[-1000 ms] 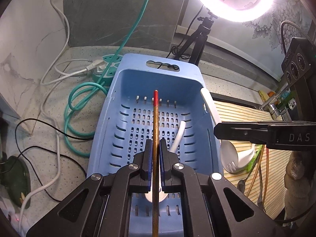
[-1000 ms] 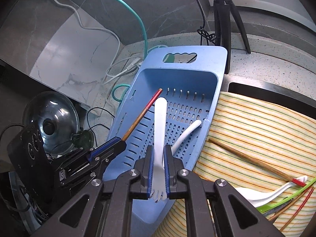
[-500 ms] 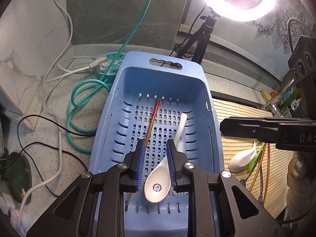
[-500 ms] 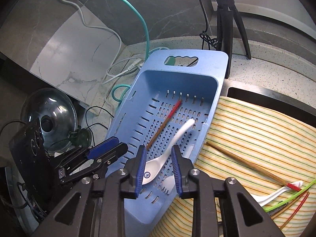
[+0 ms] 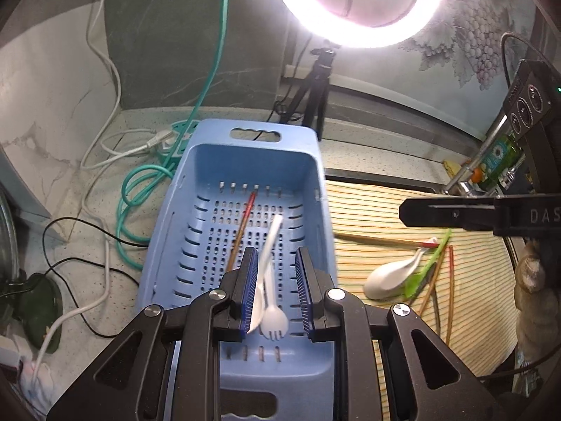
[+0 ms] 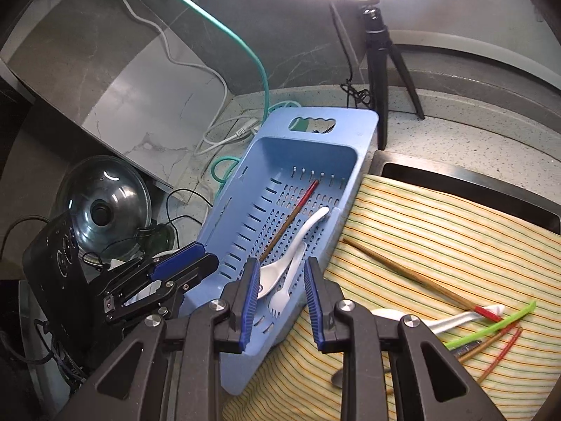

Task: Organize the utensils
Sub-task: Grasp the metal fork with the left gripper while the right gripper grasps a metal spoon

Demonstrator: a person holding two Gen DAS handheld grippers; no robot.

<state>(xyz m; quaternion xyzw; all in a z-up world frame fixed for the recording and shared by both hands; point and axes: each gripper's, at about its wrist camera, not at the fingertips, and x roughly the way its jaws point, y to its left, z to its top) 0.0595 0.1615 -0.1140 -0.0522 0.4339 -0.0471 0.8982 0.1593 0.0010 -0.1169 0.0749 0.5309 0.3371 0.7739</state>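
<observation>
A blue perforated basket (image 5: 210,161) (image 6: 315,147) holds a red-tipped chopstick (image 5: 243,222) (image 6: 291,214), a white spoon (image 5: 270,238) (image 6: 308,224) and a white fork (image 5: 275,319) (image 6: 285,291). My left gripper (image 5: 273,294) is open and empty above the basket's near end. My right gripper (image 6: 280,301) is open and empty over the basket's near right corner; its side shows in the left wrist view (image 5: 455,214). On the striped mat (image 6: 438,231) lie another chopstick (image 6: 413,275), a white spoon (image 5: 392,275), a green utensil (image 6: 491,326) and more sticks.
A ring light on a tripod (image 5: 315,84) stands behind the basket. Teal and white cables (image 5: 140,182) lie left of it. A glass pot lid (image 6: 101,207) stands at left. A sink edge (image 6: 473,182) runs behind the mat.
Both grippers opened. The left let the chopstick drop and the right let the white fork drop into the basket. Both grippers have pulled back and up.
</observation>
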